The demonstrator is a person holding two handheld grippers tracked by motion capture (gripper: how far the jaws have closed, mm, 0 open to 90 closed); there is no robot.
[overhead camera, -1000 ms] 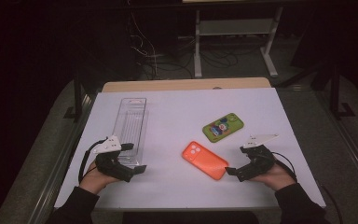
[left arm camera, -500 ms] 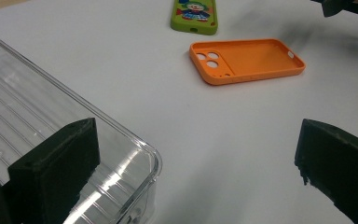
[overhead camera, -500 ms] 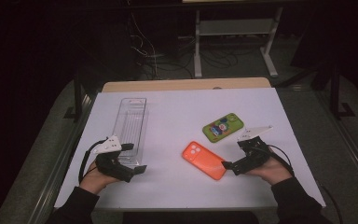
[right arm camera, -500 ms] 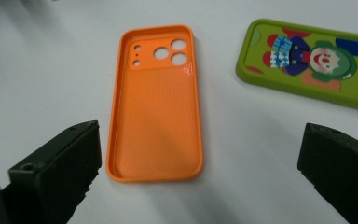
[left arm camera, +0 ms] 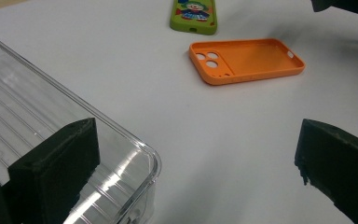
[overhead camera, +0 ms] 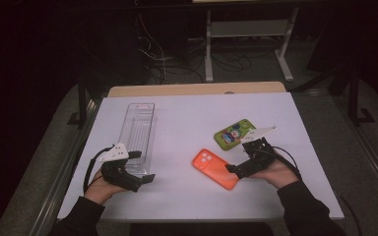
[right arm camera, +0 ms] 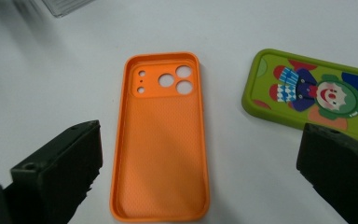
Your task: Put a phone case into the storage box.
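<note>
A: The left gripper (overhead camera: 145,179) was seen at the near left of the white table (overhead camera: 187,118), its jaws spread wide and nothing held between them. In the left gripper view one jaw was set against the near corner of the clear plastic tray (left arm camera: 51,135), the other over bare table. It was judged to be resting there, not working.

B: And to the right of it?

A: The orange phone case (overhead camera: 215,168) was found lying flat near the table's middle, hollow side up, camera cut-outs at its far end. Just beyond it, apart from it, lay the green phone case (overhead camera: 234,133) with a clown picture. At the far right the right gripper (overhead camera: 232,170) was held at the orange case's near end, jaws parted and empty.

B: How was the case placed relative to that tool?

A: In the right gripper view the orange phone case (right arm camera: 161,140) was seen lengthwise between the two open jaws, nearer the left one, the green phone case (right arm camera: 312,95) beside the other jaw. No contact could be made out.

B: How might the grasp be done well?

A: It was judged that the jaws should be centred on the case, lowered to straddle its long rims and closed gently, since thin walls would flex; the green case should be kept clear.
</note>
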